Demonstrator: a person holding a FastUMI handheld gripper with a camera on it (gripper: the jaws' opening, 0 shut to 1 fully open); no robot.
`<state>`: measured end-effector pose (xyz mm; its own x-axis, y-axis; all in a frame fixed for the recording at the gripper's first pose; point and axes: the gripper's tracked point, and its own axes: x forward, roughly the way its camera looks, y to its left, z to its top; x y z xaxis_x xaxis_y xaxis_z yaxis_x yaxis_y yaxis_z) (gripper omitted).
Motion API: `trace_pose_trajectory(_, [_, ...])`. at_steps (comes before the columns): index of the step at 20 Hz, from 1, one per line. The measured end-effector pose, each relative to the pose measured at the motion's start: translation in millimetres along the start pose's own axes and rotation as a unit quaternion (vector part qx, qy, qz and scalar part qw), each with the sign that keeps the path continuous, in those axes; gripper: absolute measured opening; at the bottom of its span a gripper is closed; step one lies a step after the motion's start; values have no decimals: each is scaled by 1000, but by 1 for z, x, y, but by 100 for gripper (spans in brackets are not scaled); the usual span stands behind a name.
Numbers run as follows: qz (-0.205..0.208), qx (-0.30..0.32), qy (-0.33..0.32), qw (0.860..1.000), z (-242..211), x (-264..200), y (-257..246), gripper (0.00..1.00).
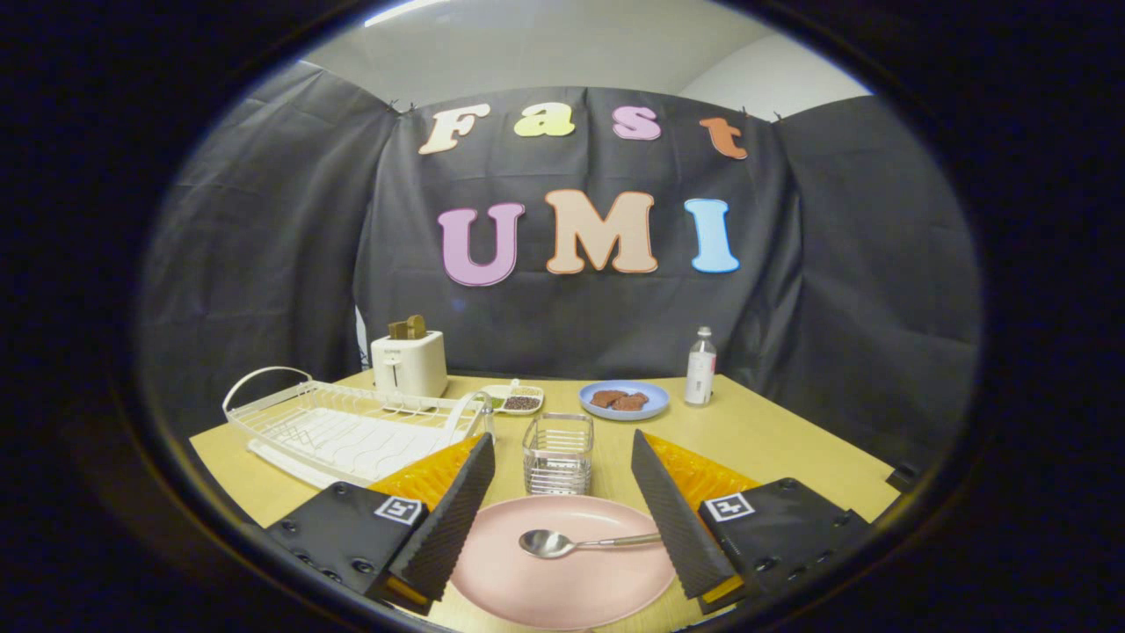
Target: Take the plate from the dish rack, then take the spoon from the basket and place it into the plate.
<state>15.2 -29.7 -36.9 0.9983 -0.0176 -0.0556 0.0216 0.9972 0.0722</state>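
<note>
A pink plate (562,576) lies flat on the wooden table between my fingers. A metal spoon (562,543) rests in the plate, bowl to the left, handle reaching toward the right finger. My gripper (562,519) is open, its fingers spread wide on either side of the plate and holding nothing. Just beyond the plate stands the wire basket (558,453), with nothing showing inside. The white dish rack (343,422) sits to the left, beyond the left finger, with no dishes showing in it.
A white toaster (410,362) with toast stands behind the rack. A small white dish (514,400), a blue plate (624,400) with brown food and a clear bottle (700,367) line the back of the table (791,448). Black cloth walls close in the booth.
</note>
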Motion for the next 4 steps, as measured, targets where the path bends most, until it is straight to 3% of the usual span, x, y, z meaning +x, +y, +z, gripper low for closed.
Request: trace_pose_trajectory(4, [1,5,-2,1000,2,-3,-2,99])
